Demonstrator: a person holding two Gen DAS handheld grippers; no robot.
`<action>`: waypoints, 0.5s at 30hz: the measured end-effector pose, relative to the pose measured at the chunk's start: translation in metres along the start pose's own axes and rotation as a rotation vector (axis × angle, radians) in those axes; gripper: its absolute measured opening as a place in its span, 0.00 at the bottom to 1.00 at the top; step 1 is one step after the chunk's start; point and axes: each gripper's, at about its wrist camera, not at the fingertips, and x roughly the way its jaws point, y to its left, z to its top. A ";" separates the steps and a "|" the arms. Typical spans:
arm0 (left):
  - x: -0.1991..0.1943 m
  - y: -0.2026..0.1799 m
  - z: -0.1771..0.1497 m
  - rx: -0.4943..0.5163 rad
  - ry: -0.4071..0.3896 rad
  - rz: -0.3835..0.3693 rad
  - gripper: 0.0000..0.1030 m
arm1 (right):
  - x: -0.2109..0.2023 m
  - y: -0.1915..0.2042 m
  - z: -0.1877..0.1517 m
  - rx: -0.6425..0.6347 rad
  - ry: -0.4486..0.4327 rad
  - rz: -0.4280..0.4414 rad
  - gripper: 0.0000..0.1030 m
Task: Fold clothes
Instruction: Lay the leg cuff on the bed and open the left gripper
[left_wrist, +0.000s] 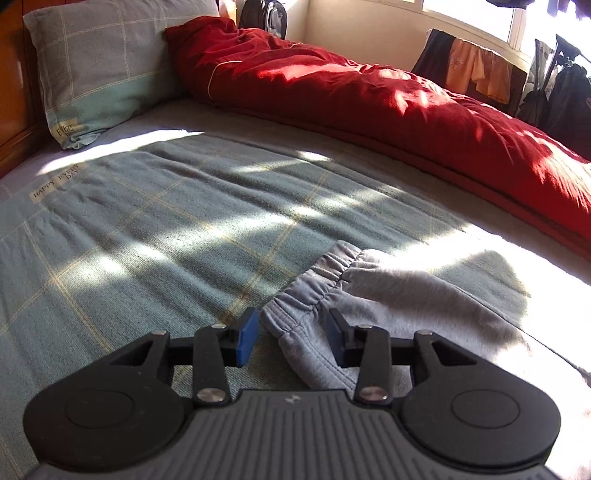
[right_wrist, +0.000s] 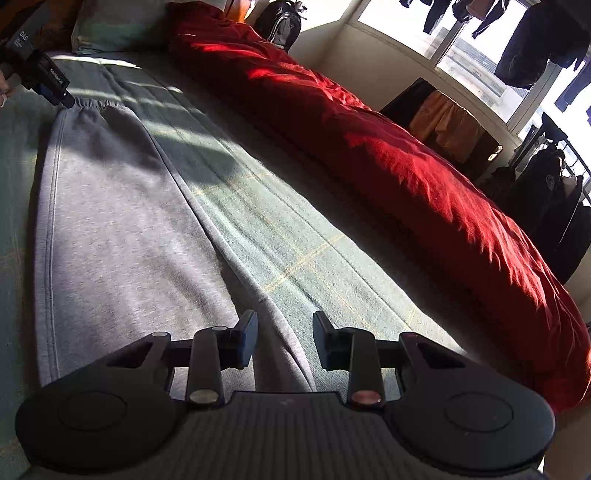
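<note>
On bed (left_wrist: 147, 229): left hand-held gripper (left_wrist: 291, 339) part-open astride sweatpants (left_wrist: 388, 306) waistband; right hand-held gripper (right_wrist: 284, 341) part-open astride leg, unclenched.

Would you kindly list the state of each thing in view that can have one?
grey sweatpants: laid out lengthwise on the bed, unfolded.
left gripper: open, jaws either side of the waistband corner, pads not pressing.
right gripper: open, fabric between the jaws.
red duvet: bunched along the bed's far side.
pillow: propped at the headboard.
</note>
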 end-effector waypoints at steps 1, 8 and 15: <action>-0.005 -0.008 -0.001 0.042 -0.011 -0.014 0.46 | 0.000 -0.001 0.000 0.007 0.006 0.006 0.36; 0.018 -0.050 -0.021 0.145 0.047 -0.076 0.48 | -0.007 -0.015 -0.009 0.075 0.056 0.027 0.38; 0.015 -0.041 -0.038 0.118 0.113 0.028 0.45 | -0.042 -0.053 -0.040 0.146 0.090 -0.018 0.38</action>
